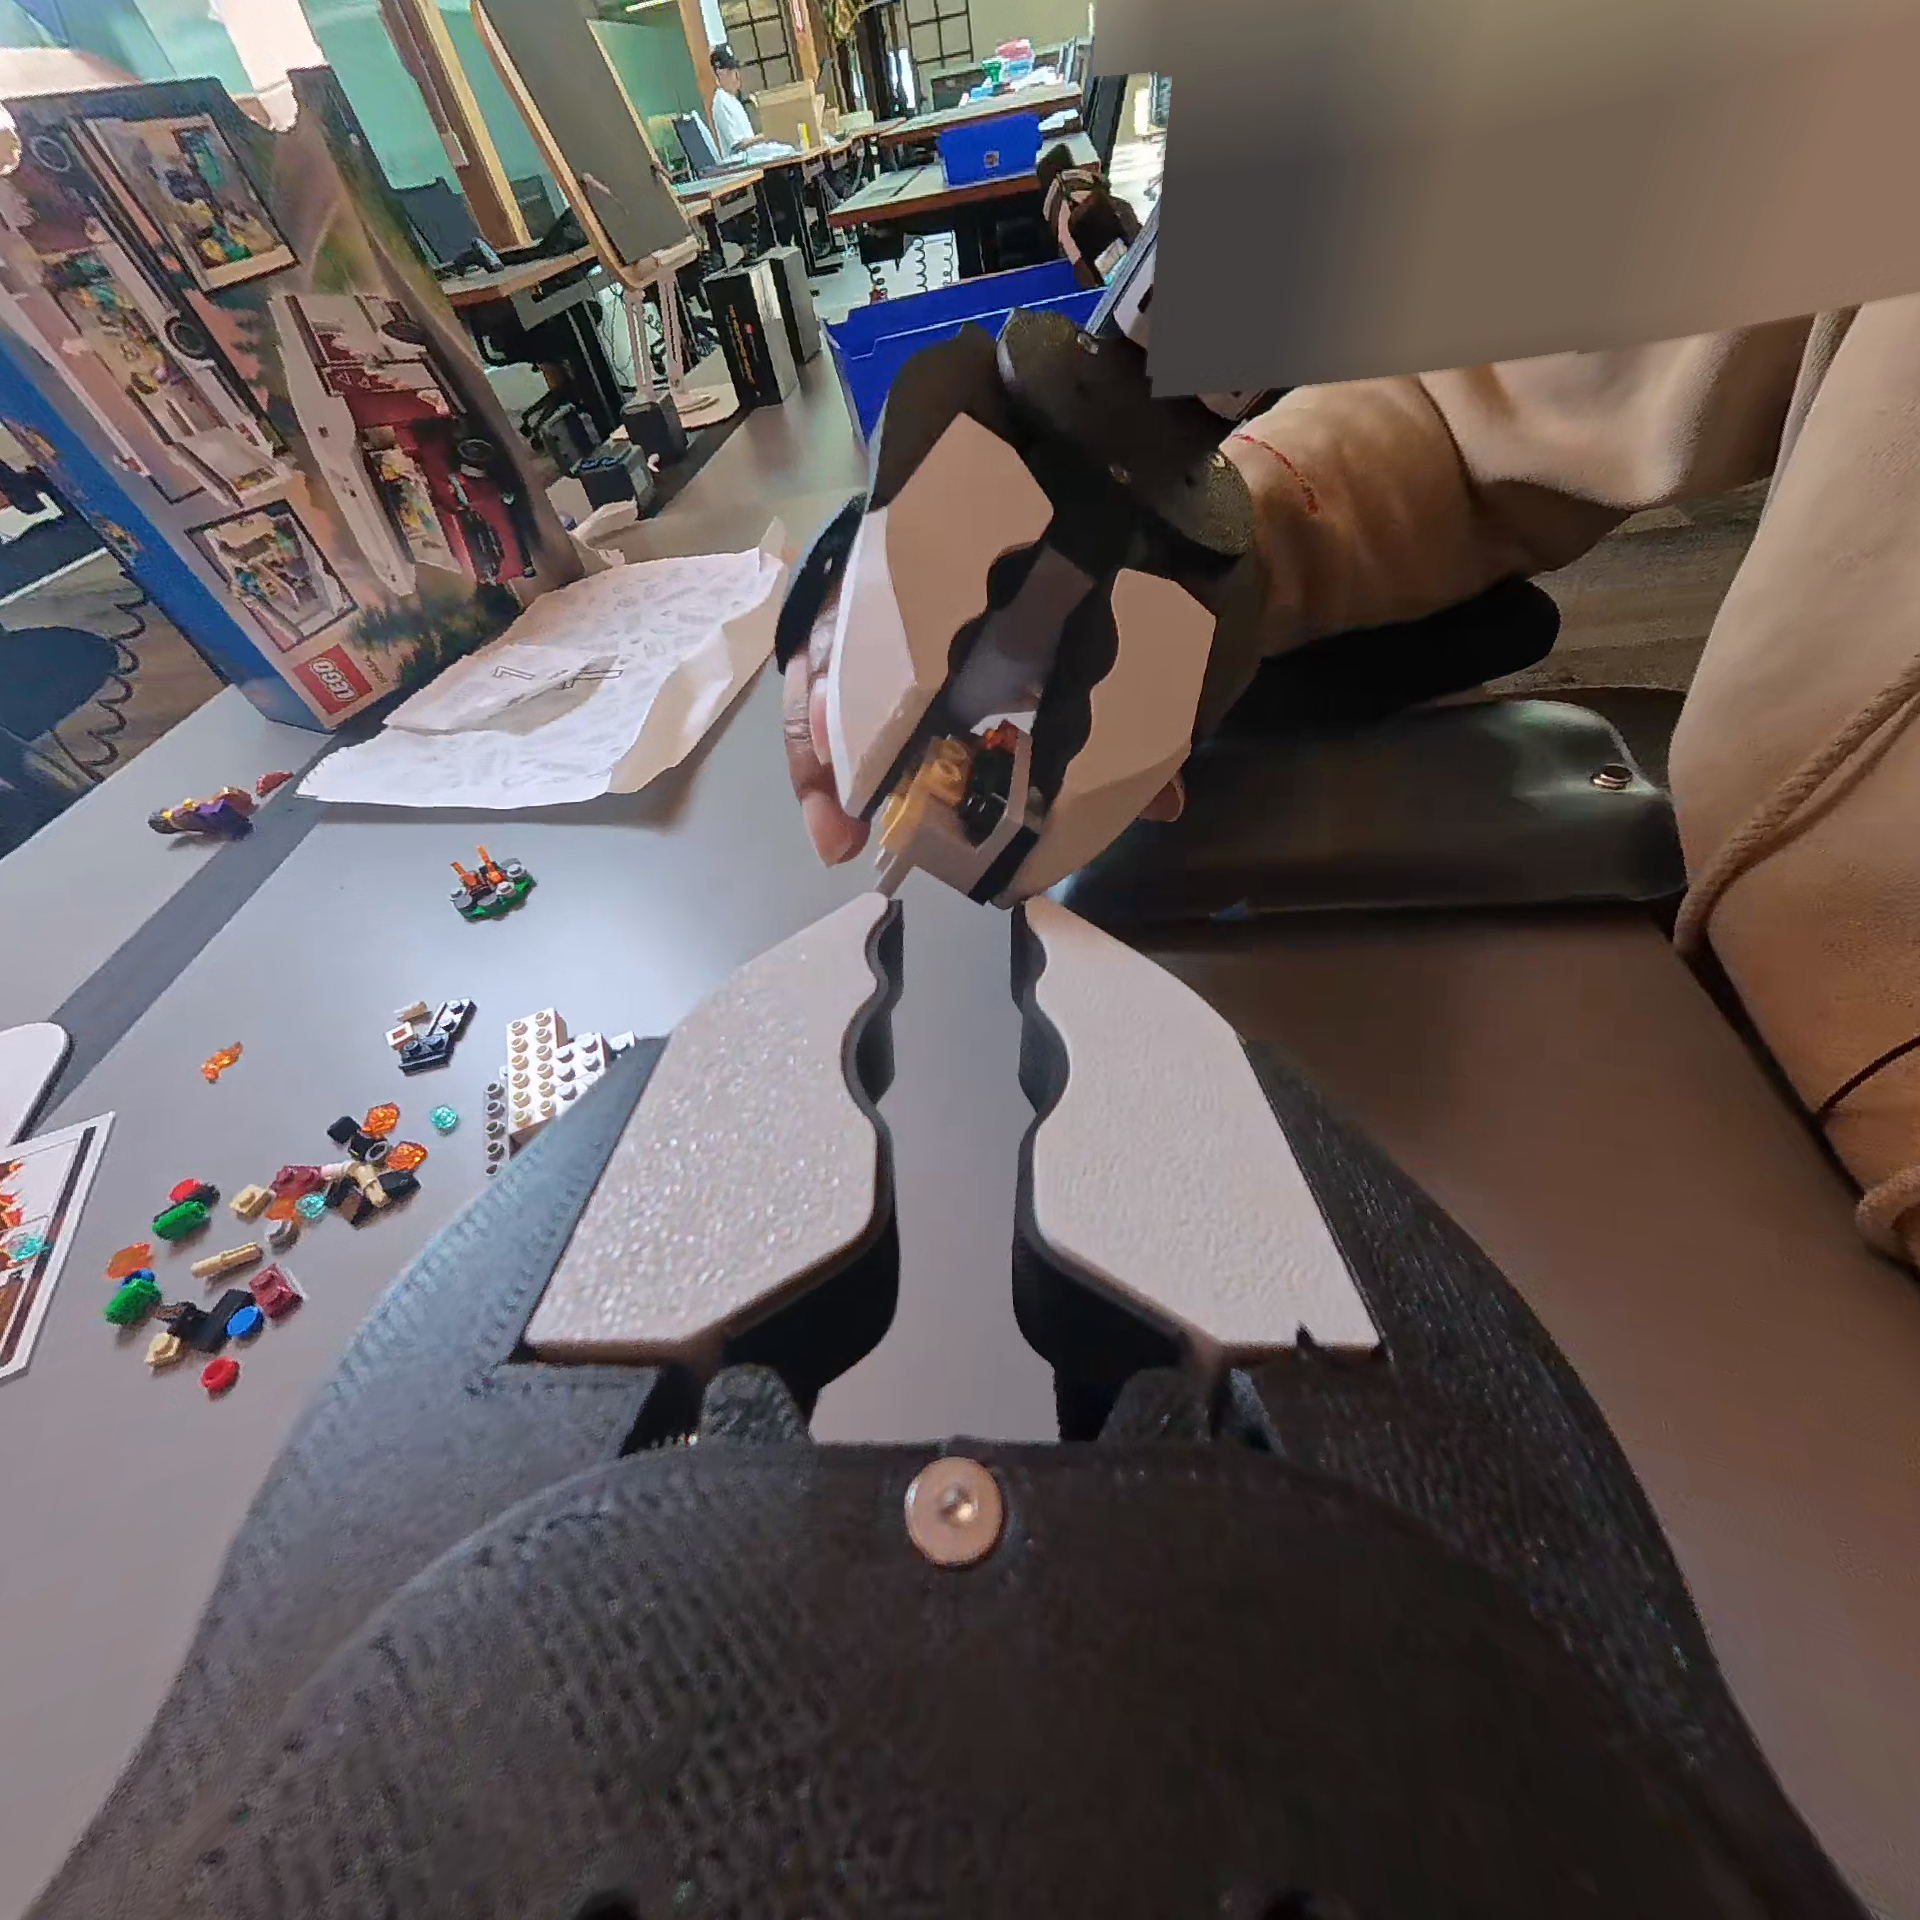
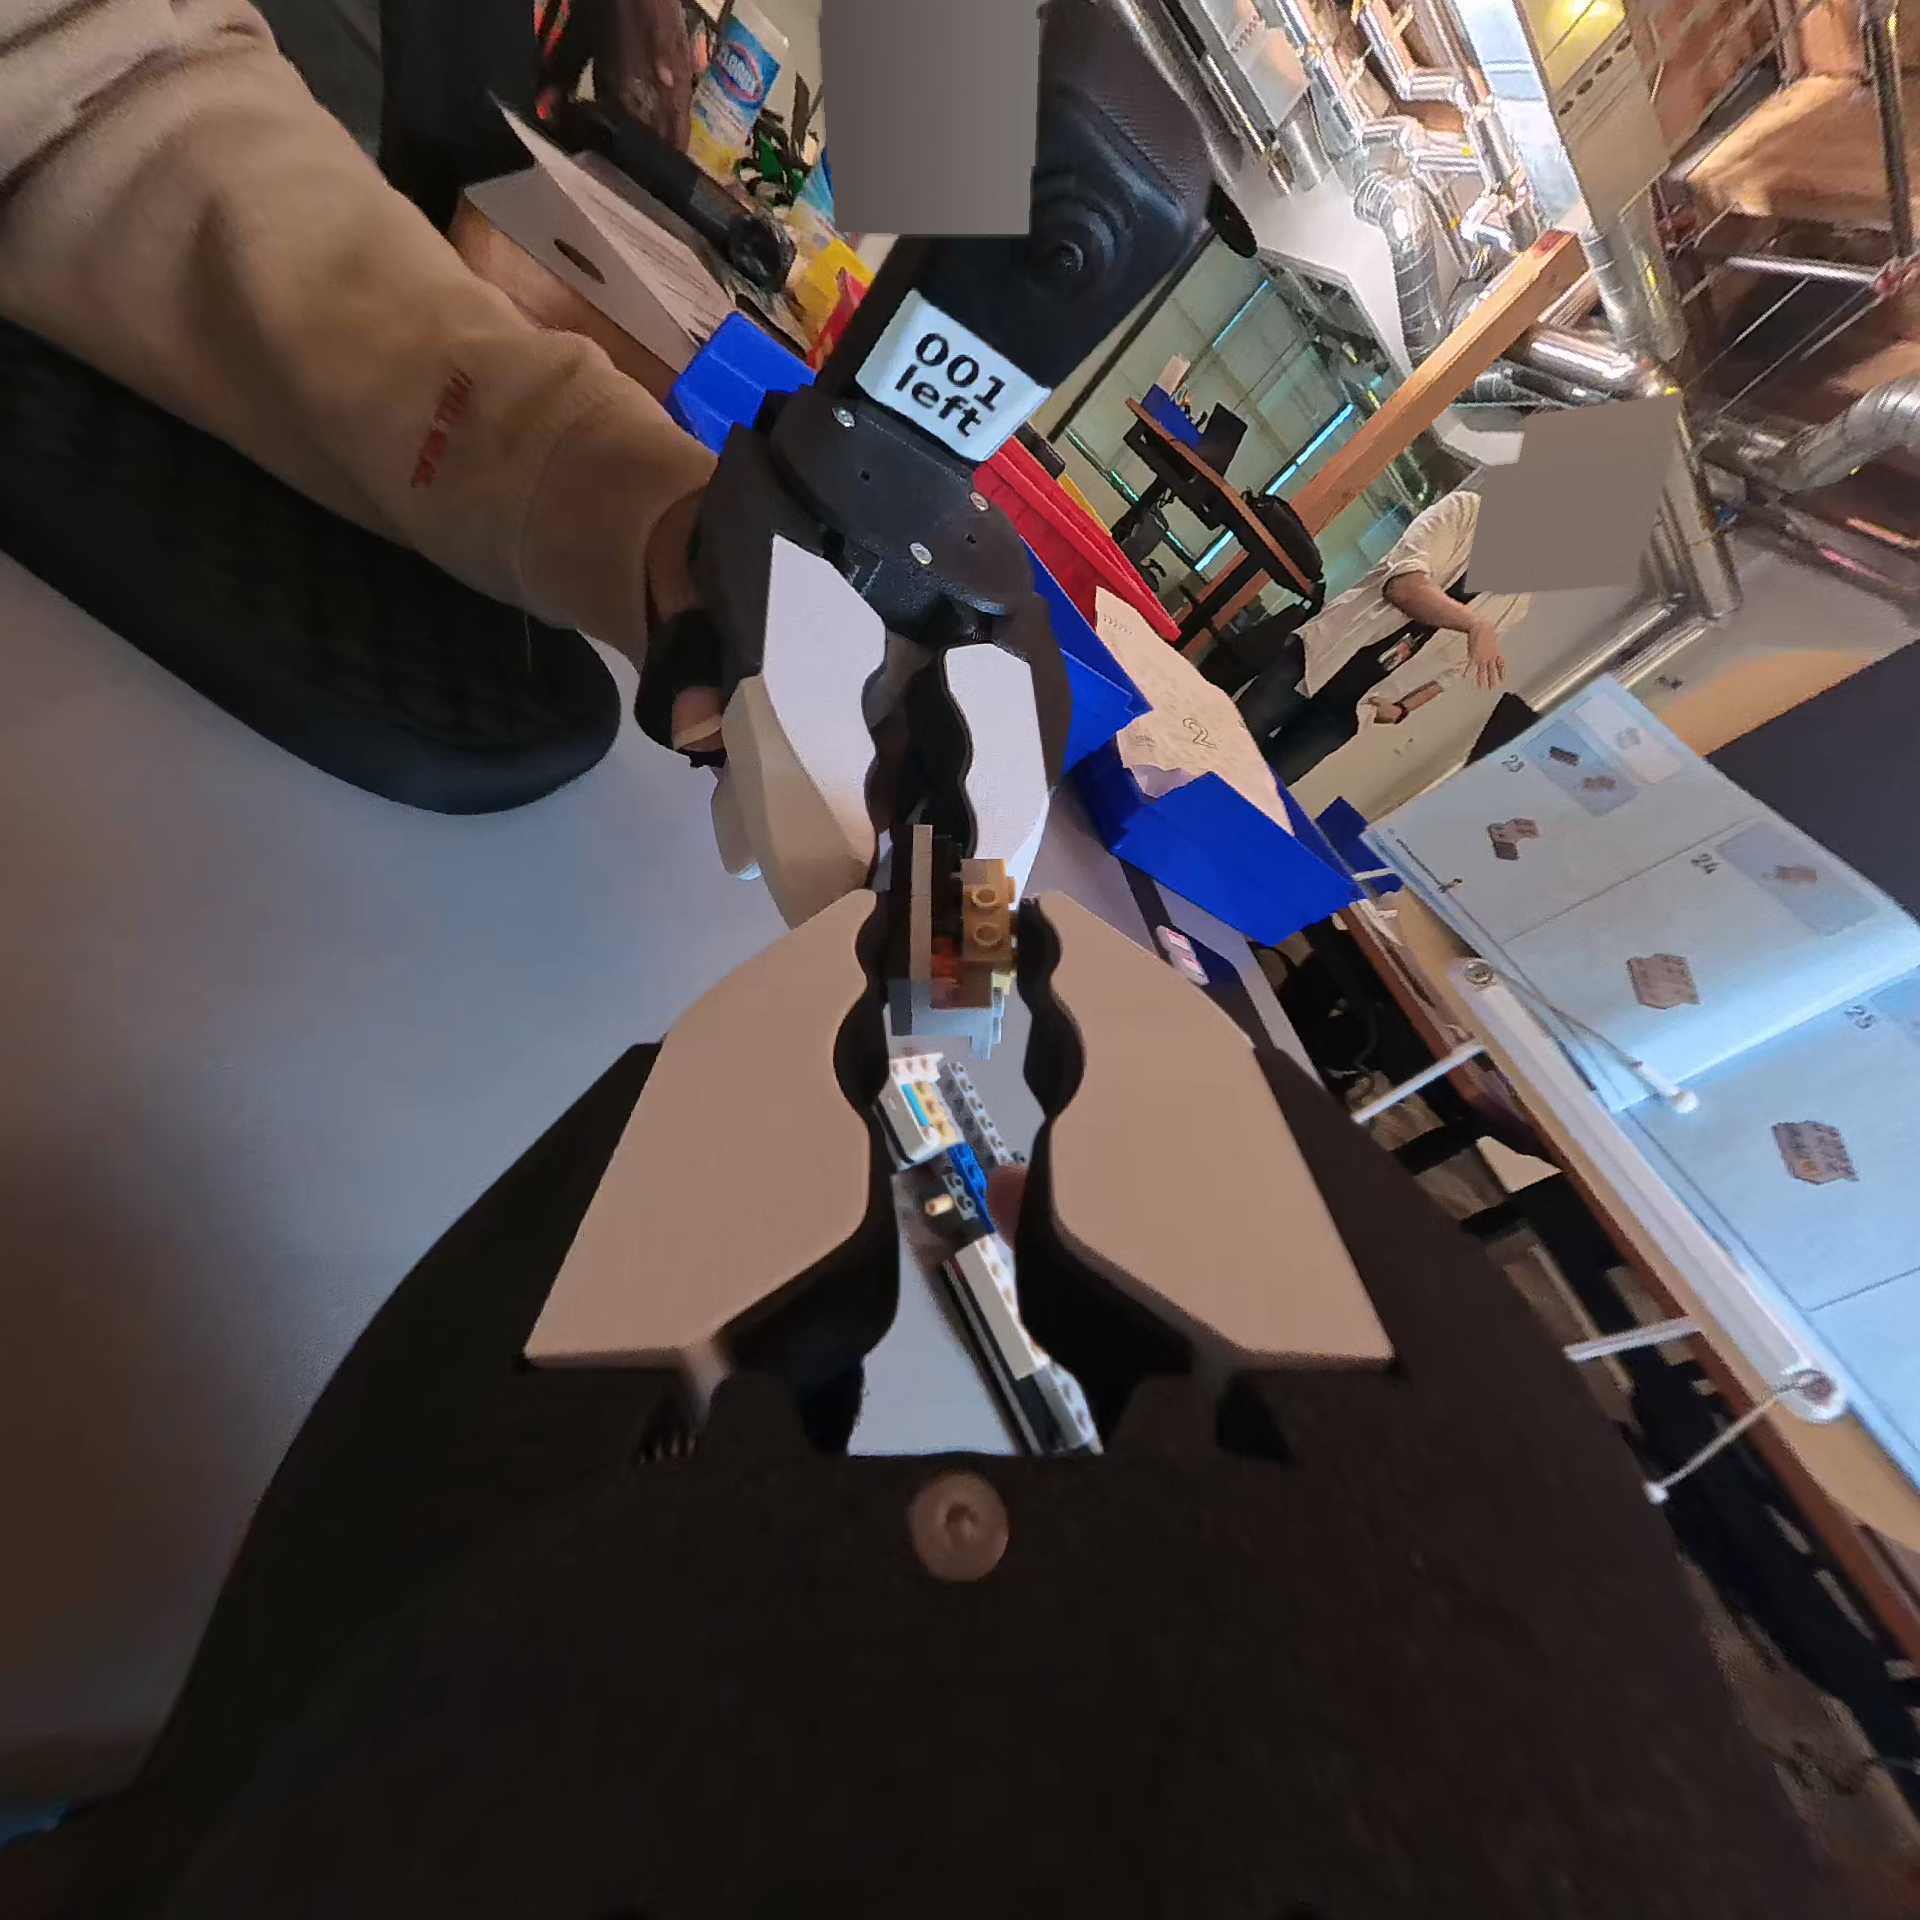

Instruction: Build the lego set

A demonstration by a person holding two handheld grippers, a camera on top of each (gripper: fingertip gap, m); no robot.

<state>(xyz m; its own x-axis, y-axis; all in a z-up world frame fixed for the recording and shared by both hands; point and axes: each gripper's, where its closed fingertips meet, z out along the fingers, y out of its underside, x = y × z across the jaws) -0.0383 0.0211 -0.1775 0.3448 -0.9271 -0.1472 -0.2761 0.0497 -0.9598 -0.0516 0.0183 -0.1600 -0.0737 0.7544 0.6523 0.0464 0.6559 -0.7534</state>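
Observation:
My right gripper (image 2: 956, 920) is shut on a small lego assembly (image 2: 951, 956) of grey, tan, black and orange pieces, and holds it above the grey table (image 1: 675, 935). The left wrist view shows both pads of this gripper (image 1: 940, 857) pressed on the assembly (image 1: 961, 795). My left gripper (image 1: 956, 914) faces it, fingertips just below the assembly. Its jaws are apart and only the table shows between them. In the right wrist view the left gripper (image 2: 925, 821) hangs just beyond the assembly's far end.
Loose small pieces (image 1: 260, 1216), a white partial build (image 1: 540, 1070) and a small green-based build (image 1: 491, 888) lie on the left. The set's box (image 1: 260, 416) and a paper bag (image 1: 582, 686) stand behind. Blue bins (image 2: 1226, 831) and an open instruction booklet (image 2: 1714, 987) lie nearby. Both grippers' tips are close together, under 4 cm apart.

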